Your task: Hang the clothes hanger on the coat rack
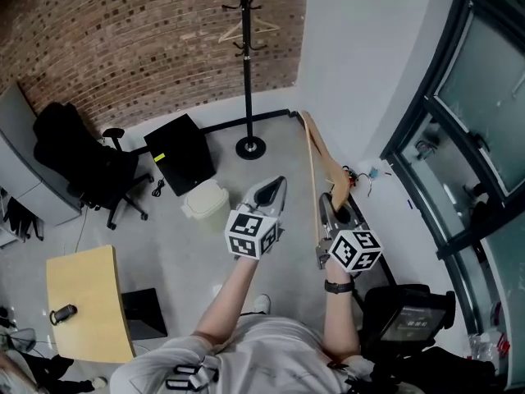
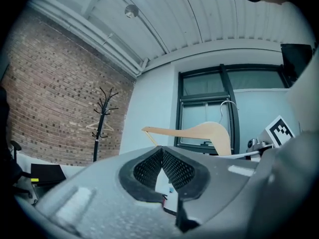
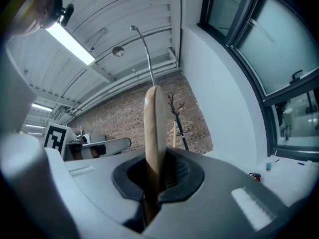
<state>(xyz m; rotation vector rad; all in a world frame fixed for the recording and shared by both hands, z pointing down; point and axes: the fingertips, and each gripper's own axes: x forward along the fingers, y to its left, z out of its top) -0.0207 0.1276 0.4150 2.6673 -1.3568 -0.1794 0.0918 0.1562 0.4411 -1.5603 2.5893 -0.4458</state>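
Observation:
The black coat rack (image 1: 245, 64) stands far ahead against the brick wall, with another pale hanger (image 1: 247, 29) hung on it. It also shows in the left gripper view as the coat rack (image 2: 101, 123) and in the right gripper view as the coat rack (image 3: 178, 122). My right gripper (image 1: 327, 202) is shut on a wooden hanger (image 1: 314, 158), which stands edge-on between the pads, hanger (image 3: 154, 126), metal hook up. My left gripper (image 1: 276, 187) is beside it, jaws closed together with nothing between them, left gripper (image 2: 161, 151). From that side the hanger (image 2: 199, 132) is seen side-on.
A black office chair (image 1: 82, 167), a black case (image 1: 180, 153) and a white bin (image 1: 205, 201) stand on the grey floor to the left of the way to the rack. A wooden desk (image 1: 82, 302) is near left. Dark-framed windows (image 1: 459, 138) line the right.

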